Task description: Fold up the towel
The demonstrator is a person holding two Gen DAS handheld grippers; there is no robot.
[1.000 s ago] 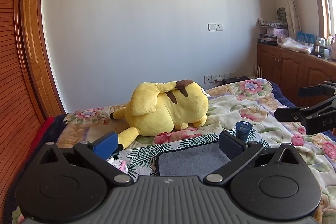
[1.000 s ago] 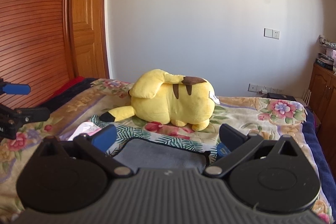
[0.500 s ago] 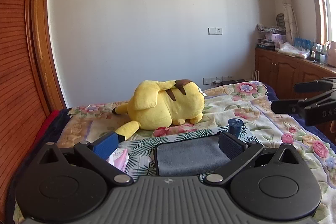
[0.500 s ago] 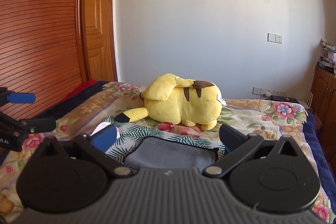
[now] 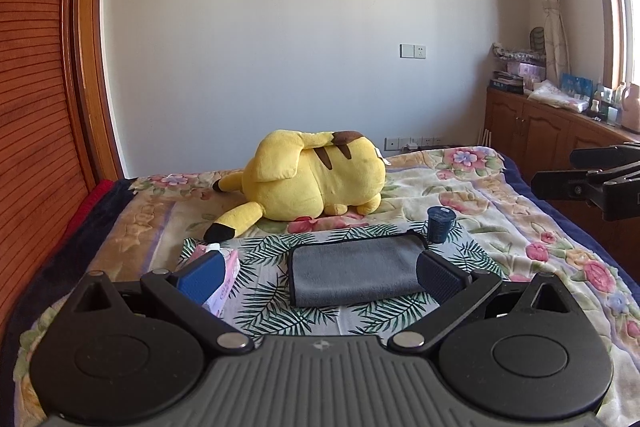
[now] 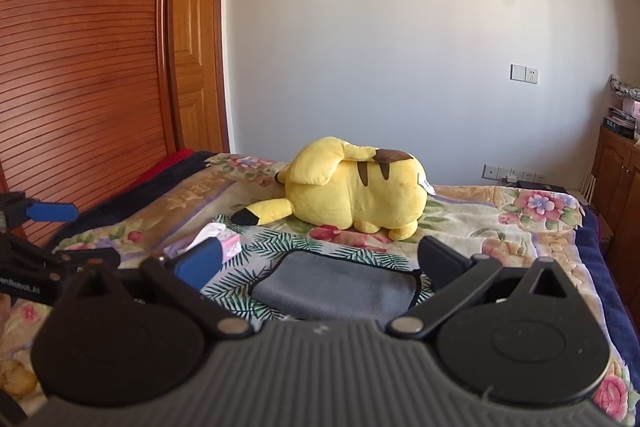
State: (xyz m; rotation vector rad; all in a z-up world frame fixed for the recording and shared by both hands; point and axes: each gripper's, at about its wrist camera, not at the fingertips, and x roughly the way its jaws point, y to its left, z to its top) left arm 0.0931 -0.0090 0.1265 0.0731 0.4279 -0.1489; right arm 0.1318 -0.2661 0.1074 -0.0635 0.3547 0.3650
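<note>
A grey towel [image 5: 354,269] lies folded flat in a rectangle on a palm-leaf cloth on the bed; it also shows in the right wrist view [image 6: 336,291]. My left gripper [image 5: 320,277] is open and empty, held above and in front of the towel. My right gripper [image 6: 318,261] is open and empty, also held back above the towel's near edge. Each gripper shows at the edge of the other's view, the right one [image 5: 592,183] and the left one [image 6: 44,227].
A yellow plush toy [image 5: 316,181] lies behind the towel. A small dark blue cup [image 5: 440,225] stands at the towel's far right corner. A pink tissue pack [image 5: 224,279] lies to its left. Wooden wardrobe doors [image 6: 80,67] stand left, low cabinets [image 5: 540,135] right.
Both grippers have drawn back and risen away from the towel, so more of the bed and the whole folded towel come into view. Both stay open.
</note>
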